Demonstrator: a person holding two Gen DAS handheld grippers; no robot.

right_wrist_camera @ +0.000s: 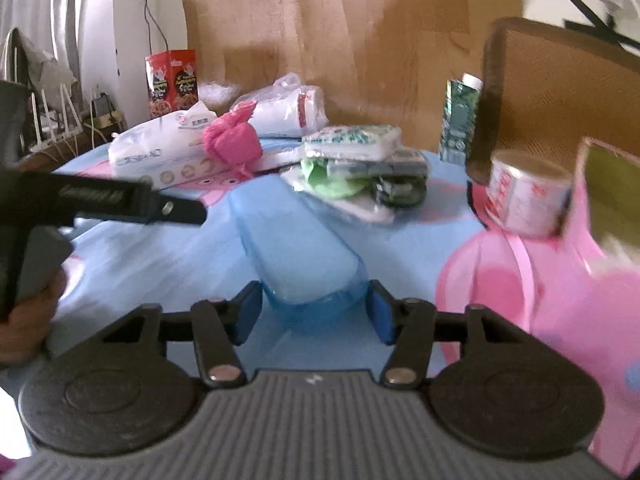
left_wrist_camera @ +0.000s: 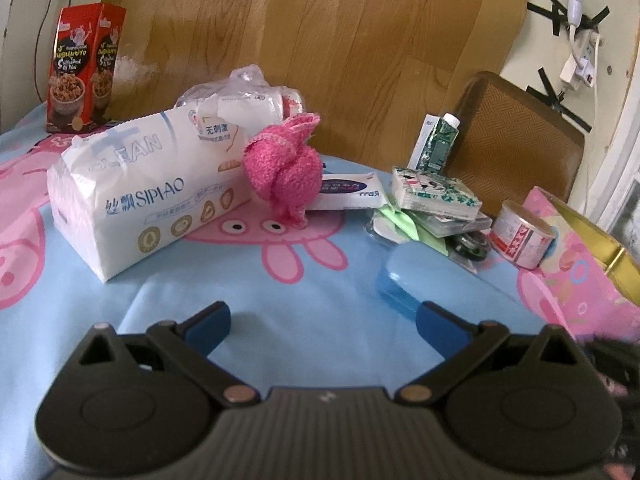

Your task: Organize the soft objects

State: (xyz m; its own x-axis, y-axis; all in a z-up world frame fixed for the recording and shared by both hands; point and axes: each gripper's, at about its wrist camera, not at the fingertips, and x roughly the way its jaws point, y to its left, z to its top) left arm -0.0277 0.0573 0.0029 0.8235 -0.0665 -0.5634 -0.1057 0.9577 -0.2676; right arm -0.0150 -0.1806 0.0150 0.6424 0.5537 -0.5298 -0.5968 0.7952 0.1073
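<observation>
A clear blue plastic case (right_wrist_camera: 296, 256) lies on the cartoon tablecloth (right_wrist_camera: 132, 256). My right gripper (right_wrist_camera: 314, 310) is shut on the case's near end, with a blue pad against each side. My left gripper (left_wrist_camera: 323, 318) hangs open over bare cloth with nothing between its fingers; the case (left_wrist_camera: 396, 280) lies just past its right fingertip. Beyond stand a pink knitted cloth (left_wrist_camera: 286, 168), a big white tissue pack (left_wrist_camera: 148, 184), a plastic bag of white rolls (left_wrist_camera: 248, 100) and a stack of small tissue packs (left_wrist_camera: 436, 194). The right wrist view shows a hand (right_wrist_camera: 24, 320) holding the left gripper at the left edge.
A red snack box (left_wrist_camera: 86, 68) stands at the back left. A green carton (left_wrist_camera: 438, 140), a tin can (left_wrist_camera: 520, 236) and a pink box with a gold inside (left_wrist_camera: 580, 272) crowd the right. A chair back (left_wrist_camera: 516, 140) and a wood-pattern board (left_wrist_camera: 320, 40) close the far side.
</observation>
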